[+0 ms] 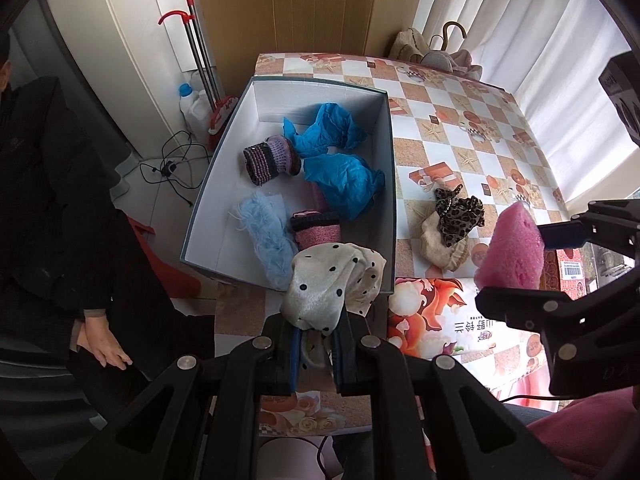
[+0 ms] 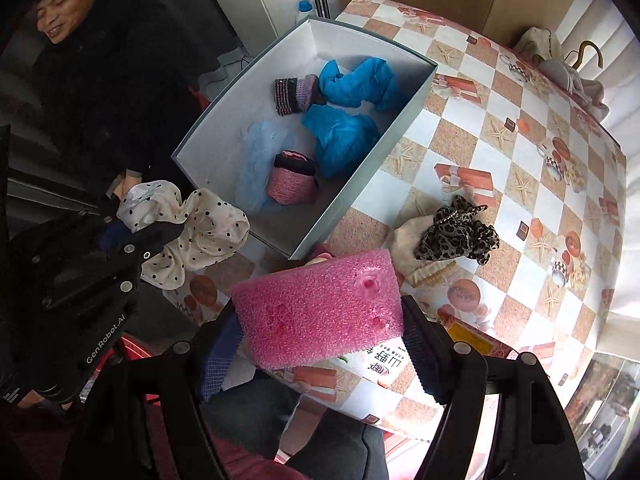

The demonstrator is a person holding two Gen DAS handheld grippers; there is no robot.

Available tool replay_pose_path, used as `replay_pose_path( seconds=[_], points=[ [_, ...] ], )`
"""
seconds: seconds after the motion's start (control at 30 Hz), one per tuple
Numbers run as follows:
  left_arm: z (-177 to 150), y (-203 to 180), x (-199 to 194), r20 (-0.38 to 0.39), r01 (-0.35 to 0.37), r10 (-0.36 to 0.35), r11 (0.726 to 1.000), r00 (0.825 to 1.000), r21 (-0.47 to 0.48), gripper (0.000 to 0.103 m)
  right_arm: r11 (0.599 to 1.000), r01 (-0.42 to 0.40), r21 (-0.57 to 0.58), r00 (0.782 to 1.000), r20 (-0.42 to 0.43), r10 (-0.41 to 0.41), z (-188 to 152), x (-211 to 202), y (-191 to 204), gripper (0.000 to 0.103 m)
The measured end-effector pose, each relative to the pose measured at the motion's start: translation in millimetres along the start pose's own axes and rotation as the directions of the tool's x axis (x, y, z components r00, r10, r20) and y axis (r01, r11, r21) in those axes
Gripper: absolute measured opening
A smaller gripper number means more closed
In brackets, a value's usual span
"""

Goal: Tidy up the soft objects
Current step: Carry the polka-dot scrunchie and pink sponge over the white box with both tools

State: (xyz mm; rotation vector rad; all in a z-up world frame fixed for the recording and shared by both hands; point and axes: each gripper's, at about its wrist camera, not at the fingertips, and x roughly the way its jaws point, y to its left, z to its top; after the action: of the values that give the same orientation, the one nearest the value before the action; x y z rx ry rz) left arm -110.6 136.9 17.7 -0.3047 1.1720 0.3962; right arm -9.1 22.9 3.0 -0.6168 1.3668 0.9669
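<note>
both tongs are busy. left tongs (image 1: 316, 344), at the bottom centre of the left wrist view, are pressed together on a cream polka-dot cloth (image 1: 332, 280); the cloth bunches up above the fingers and hangs over the near edge of the white box (image 1: 236, 120). in the right wrist view the same cloth (image 2: 192, 232) sits at the left of the frame, just beside the box's near corner, with the left tongs (image 2: 132, 236) clamped on it.

right tongs (image 2: 320, 344), at the bottom of the right wrist view, stand wide and pinch a pink foam sponge (image 2: 320, 312) between their pads; the sponge is held above the worktop (image 2: 500, 152), which carries a checked cloth with starfish prints. from the left wrist view the sponge (image 1: 512, 248) shows at the right edge, gripped by the right tongs (image 1: 520, 264).

inside the box (image 2: 360, 188) lie two crumpled blue plastic pieces (image 1: 340, 160), a purple striped knit piece (image 1: 272, 158), a pink knit piece (image 1: 318, 232) with a dark band, and a pale blue fluffy item (image 1: 264, 232).

on the worktop (image 1: 460, 96), right of the box, a leopard-print scrunchie (image 1: 460, 212) rests on a beige knit item (image 1: 440, 244), touching it.

a person in dark clothing (image 2: 100, 60) sits at the left of both views.
</note>
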Motion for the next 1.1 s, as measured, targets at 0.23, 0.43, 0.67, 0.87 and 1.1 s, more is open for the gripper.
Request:
replay_pose_path(
  seconds=[0.23,0.43,0.67,0.87,1.1],
  points=[
    [-1.7,1.3,-13.3,0.034,-0.026,0.028,0.999,0.999,-0.038,0.014,1.000,-0.028,-0.011,1.000,-0.015,0.028,12.6,2.9,2.4,0.076],
    [-6.9,6.9,-25.0,0.053,-0.070,0.073,0.995,0.996,-0.072,0.014,0.998,-0.061,-0.030,0.997,-0.048,0.060,21.4,10.5,9.8,0.076],
    [-17.0,15.8,-25.5,0.038,-0.097,0.103,0.986,0.994,-0.139,0.014,0.994,-0.068,-0.082,0.995,-0.083,0.061,23.7,19.0,22.4,0.076],
    [-19.8,16.0,-24.2,0.032,-0.111,0.117,0.982,0.993,-0.150,0.014,0.994,-0.077,-0.083,0.992,-0.108,0.068,25.5,24.9,22.5,0.076],
    [-19.6,20.9,-22.4,0.020,-0.115,0.119,0.981,0.993,-0.156,0.014,0.993,-0.087,-0.085,0.990,-0.119,0.076,26.8,28.4,25.5,0.076]
  ],
)
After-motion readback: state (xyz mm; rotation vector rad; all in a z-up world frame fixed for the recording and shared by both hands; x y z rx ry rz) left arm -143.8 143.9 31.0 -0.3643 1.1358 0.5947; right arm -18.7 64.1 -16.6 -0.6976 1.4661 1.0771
